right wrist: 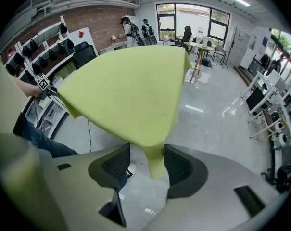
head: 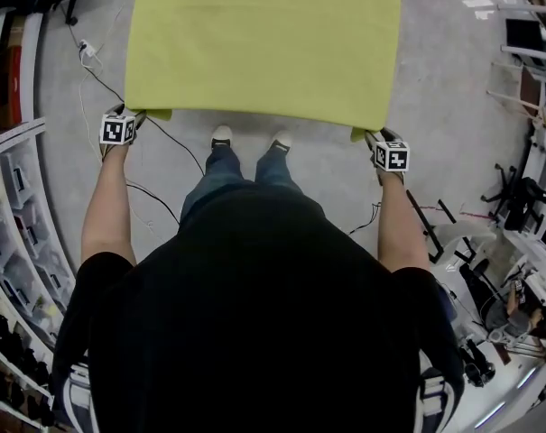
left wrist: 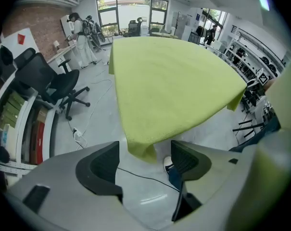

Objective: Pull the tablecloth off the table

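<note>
Finds the tablecloth (head: 263, 43) spread flat over the whole worktop, near corners drooping off the edge. Holds the left gripper (left wrist: 145, 160) wide open astride the left corner (left wrist: 142, 149), not pinching; likewise the right gripper (right wrist: 148, 166), open around the right corner (right wrist: 155, 159). Takes one corner per side, probably to pull evenly toward the feet (head: 221, 135) without bunching. Needs to close on both first, before any pull
</note>
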### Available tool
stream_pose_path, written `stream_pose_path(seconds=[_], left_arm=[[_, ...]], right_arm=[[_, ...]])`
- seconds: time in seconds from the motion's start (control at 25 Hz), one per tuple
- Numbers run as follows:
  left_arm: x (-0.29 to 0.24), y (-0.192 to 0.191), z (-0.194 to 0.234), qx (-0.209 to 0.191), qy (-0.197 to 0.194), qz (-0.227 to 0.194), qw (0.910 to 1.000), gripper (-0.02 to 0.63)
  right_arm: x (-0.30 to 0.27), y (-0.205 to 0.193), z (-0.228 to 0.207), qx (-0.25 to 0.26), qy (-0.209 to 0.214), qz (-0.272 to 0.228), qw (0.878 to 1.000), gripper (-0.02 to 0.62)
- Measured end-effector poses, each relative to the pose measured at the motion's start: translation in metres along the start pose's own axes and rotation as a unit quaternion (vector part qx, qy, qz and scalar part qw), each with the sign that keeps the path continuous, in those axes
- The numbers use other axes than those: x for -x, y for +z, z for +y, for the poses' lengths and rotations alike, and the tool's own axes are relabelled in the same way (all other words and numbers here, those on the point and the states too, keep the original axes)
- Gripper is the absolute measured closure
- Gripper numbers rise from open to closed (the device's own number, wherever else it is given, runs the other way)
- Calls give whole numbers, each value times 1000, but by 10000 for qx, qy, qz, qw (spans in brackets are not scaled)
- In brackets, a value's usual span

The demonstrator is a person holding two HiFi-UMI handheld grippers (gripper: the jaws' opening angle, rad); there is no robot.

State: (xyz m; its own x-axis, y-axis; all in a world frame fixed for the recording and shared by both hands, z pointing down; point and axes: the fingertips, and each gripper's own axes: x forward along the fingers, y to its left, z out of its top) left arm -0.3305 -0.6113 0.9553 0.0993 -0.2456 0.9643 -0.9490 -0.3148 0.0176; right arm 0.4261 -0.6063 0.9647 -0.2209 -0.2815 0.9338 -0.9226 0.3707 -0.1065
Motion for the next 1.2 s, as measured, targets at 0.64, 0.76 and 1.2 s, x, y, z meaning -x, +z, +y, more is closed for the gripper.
stream_pose_path(seconds=[0.64, 0.76, 1.2], left_arm=[[-33, 9, -4, -604, -86, 105, 9981, 478], [-34, 6, -3, -346, -118, 54, 9993, 534], [-18, -3, -8, -270, 145, 111, 9995, 580]], right_arm=[[-28, -2, -17, -57, -210, -31, 9998, 477], [-29, -4, -16, -134, -274, -91, 9995, 533], [-25, -13, -11, -91, -186, -195, 9996, 572]])
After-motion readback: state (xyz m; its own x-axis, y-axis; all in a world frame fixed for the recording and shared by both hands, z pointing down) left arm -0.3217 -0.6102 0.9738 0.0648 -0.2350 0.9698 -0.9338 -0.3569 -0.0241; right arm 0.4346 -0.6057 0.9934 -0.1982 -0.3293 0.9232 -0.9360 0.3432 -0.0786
